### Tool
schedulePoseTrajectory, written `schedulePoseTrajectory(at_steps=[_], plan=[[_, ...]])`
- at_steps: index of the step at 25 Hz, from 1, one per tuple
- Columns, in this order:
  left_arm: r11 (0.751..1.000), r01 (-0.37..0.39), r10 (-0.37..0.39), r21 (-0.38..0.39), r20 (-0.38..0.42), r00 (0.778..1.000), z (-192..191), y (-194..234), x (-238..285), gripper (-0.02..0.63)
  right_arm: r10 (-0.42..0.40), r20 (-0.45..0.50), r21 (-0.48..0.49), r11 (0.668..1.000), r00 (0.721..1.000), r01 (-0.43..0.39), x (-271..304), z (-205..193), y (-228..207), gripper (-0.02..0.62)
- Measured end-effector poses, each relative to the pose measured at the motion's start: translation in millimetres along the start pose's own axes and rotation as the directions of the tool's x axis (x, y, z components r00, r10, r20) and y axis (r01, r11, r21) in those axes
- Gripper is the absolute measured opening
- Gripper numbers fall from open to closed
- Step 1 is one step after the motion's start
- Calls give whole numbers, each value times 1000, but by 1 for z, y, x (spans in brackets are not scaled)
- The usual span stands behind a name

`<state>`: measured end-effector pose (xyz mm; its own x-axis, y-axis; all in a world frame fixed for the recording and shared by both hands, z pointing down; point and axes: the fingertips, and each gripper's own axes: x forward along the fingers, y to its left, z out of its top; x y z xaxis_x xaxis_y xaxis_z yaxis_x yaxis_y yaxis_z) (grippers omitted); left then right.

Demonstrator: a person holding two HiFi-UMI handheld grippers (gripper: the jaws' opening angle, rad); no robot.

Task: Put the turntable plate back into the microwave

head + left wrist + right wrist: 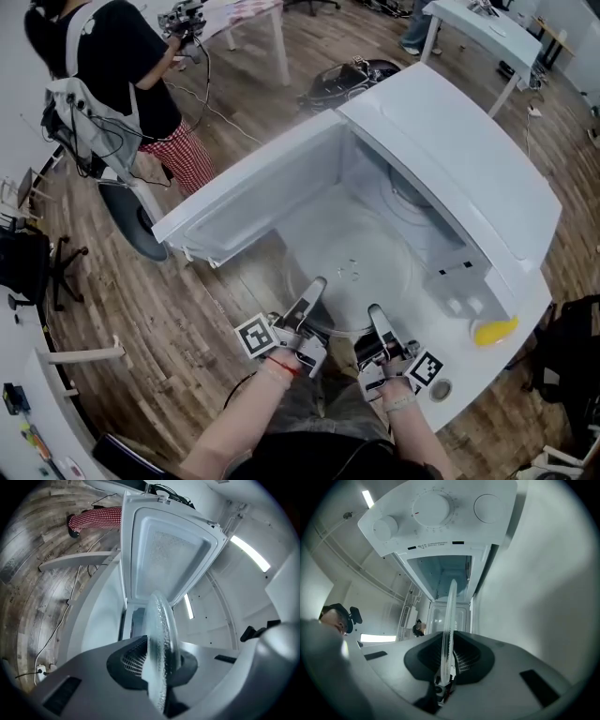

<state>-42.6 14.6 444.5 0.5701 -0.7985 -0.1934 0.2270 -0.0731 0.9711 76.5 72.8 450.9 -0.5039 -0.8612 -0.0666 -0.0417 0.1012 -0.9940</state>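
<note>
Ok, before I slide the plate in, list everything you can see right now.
microwave: one, white, centre, its door swung open to the left
turntable plate: one, clear glass, at the cavity mouth, held by its near rim
yellow object: one, by the microwave's right front corner; cannot tell what it is
tables: two, white, along the top edge
office chair: one, black, far left
person: one, black top and red-checked trousers, upper left
floor: wood planks, all around
left gripper: one, shut on the plate's rim
right gripper: one, shut on the plate's rim
</note>
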Motion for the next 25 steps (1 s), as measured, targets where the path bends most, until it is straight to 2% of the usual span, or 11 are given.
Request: schedulePoseTrajectory(at_steps=[12, 20, 25], plan=[[999, -26, 23, -35, -92, 996, 4, 11, 35, 37, -13, 109, -4, 1000, 994, 13, 10, 20, -7, 46], [998, -46, 36, -53, -168, 985, 9, 17, 56, 37, -17, 192, -15, 1000, 981, 20, 18, 29, -11, 46], [997, -47, 36, -57, -188, 982, 7, 17, 61, 37, -10, 231, -9, 1000, 973, 13, 16, 31, -10, 46]])
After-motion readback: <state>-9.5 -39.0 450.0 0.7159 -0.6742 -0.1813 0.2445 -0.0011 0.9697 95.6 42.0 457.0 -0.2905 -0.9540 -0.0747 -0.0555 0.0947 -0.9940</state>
